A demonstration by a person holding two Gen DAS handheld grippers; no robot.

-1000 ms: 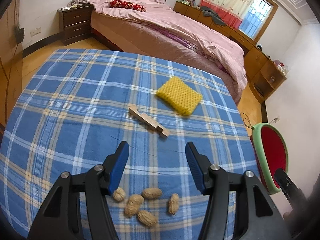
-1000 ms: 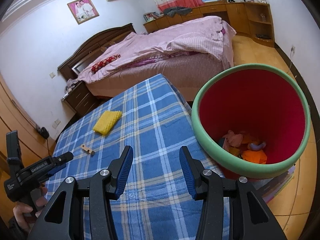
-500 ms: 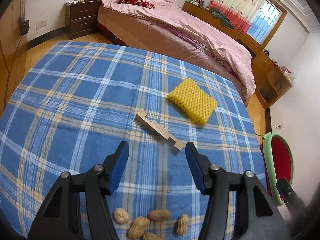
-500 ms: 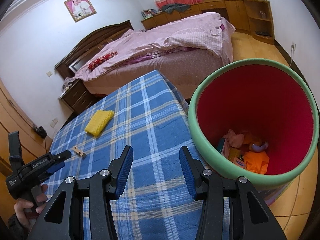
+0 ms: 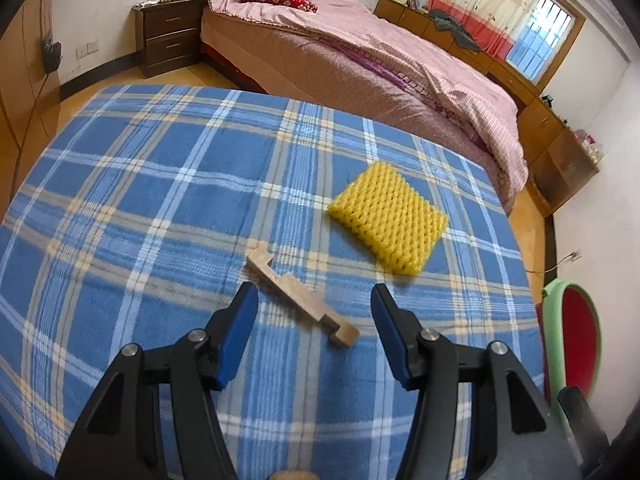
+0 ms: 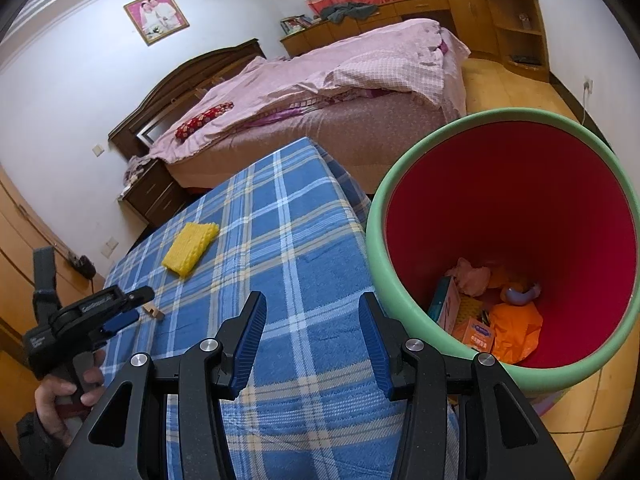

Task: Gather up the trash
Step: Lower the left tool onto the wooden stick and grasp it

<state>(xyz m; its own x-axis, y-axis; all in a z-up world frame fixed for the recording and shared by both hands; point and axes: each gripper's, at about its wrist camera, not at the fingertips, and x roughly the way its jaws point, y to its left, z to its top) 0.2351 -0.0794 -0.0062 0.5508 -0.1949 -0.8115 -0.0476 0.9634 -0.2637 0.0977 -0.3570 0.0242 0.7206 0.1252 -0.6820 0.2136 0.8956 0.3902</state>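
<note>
The left hand-held gripper (image 5: 314, 300) points down at the counter (image 5: 160, 184) with its blue pads spread wide and nothing pressed between them. Just ahead of the gap between its fingertips lies a notched wooden piece (image 5: 301, 299), set diagonally on the blue plaid cloth, its near end between the two pads but touching neither. Farther ahead and to the right sits a yellow foam net (image 5: 387, 216), flat on the cloth and apart from the wooden piece. Beyond the counter stands a bed (image 5: 360, 52) with a pink cover.

The right hand-held gripper (image 6: 312, 314) hangs over the near right edge of the counter, its jaws also parted and empty. Just to its right stands the trash bin (image 6: 374, 236), green-rimmed and red inside, with orange and pink scraps at its bottom. To its left a hand (image 6: 60, 394) grips the handle of the left hand-held gripper.
</note>
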